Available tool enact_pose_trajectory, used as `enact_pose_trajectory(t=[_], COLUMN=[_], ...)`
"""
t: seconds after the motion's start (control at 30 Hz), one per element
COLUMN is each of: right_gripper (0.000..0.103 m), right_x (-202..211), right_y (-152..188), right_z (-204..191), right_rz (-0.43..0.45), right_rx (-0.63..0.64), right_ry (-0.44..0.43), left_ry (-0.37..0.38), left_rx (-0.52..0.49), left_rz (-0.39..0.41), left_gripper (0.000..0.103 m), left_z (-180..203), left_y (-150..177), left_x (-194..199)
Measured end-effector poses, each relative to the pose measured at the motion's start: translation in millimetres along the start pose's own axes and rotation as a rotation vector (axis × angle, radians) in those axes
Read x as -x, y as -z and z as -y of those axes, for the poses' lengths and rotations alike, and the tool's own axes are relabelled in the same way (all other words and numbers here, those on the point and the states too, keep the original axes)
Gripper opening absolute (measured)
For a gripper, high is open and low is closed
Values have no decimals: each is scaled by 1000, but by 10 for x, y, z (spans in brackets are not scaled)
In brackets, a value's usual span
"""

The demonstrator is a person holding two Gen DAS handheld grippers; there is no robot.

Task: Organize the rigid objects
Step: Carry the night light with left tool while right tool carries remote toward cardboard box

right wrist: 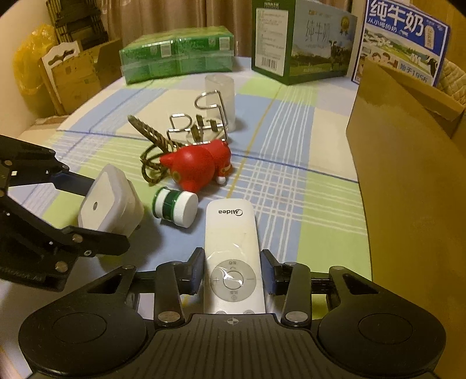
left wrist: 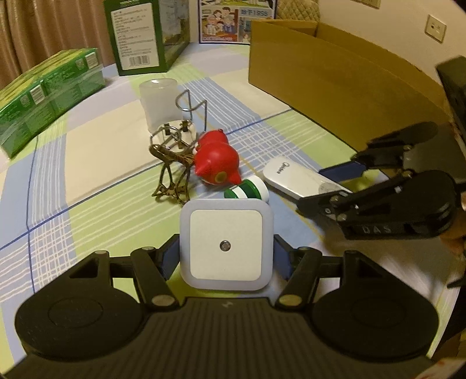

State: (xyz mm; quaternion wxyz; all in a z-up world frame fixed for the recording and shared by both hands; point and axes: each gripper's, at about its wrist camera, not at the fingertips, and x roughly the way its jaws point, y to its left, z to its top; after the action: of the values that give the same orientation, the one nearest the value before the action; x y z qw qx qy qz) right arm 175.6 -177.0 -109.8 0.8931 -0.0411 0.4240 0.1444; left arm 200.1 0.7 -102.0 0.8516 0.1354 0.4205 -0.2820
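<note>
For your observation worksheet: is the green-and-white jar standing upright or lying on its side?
On its side: the jar lies on the tablecloth, white cap pointing sideways.

Warm dim light falls on a plaid tablecloth (right wrist: 291,186), tan curtains (right wrist: 174,14) behind, a wall socket (left wrist: 435,28) on the cream wall.

A square white night light (left wrist: 226,245) stands tilted near the bed's front edge. Just behind it a green-and-white jar (left wrist: 247,191) lies on its side, beside a white remote (right wrist: 231,247) lying face up. Further in are a red toy (left wrist: 215,160), bronze and silver wire puzzles (left wrist: 174,163), and an upright frosted cup (left wrist: 158,102).
</note>
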Motion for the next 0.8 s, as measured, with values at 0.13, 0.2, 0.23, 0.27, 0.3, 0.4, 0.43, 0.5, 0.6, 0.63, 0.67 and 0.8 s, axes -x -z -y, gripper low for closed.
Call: enact_pose_trajectory(t=[0.13,0.2,0.23,0.27,0.3,0.4,0.43,0.5,0.6,0.63,0.67,0.8], right_gripper=[38,38,38,38,38,38,38,38,38,38,38,38], right_x=[169,284,356,422,487,685,761,904,1147,1221,1296,1581], right_y=[-15,-36,-50,-63,-80,-116,-122,-134,-142,-139,-141,-122], right_z=[-15,-26,-29,-30,-34,-34,-24,-2,41,55,72,162], right_rz=[16,30,40,47,54,78,86,102,130,137,144,172], right_rx=[-28,-38,-44,-49,-51,-61,-66,-69,-73,-74,-75,-86], right_ry=[-3,-3,-4,-4,-3,3,3,9,16,18,22,35], left_ry=[-6,-13,-15,-21,-28,-53,-60,-67,-80,-81,-83,-79], left_rx=[33,52,62,76,88,111,122,151,179,188,195,212], left_rz=[10,15,16,14,13,21,25,38,52,57,60,78], left_gripper=[61,61,61,61,61,61,61,61,61,61,61,61], left_z=[22,49,67,89,113,205,238,297,407,454,499,692], left_y=[-28,-45,-56,-69,-89,-133,-150,-191,-260,-285,-305,-413], left_x=[99,172,213,262,305,462,525,650,823,882,928,1093])
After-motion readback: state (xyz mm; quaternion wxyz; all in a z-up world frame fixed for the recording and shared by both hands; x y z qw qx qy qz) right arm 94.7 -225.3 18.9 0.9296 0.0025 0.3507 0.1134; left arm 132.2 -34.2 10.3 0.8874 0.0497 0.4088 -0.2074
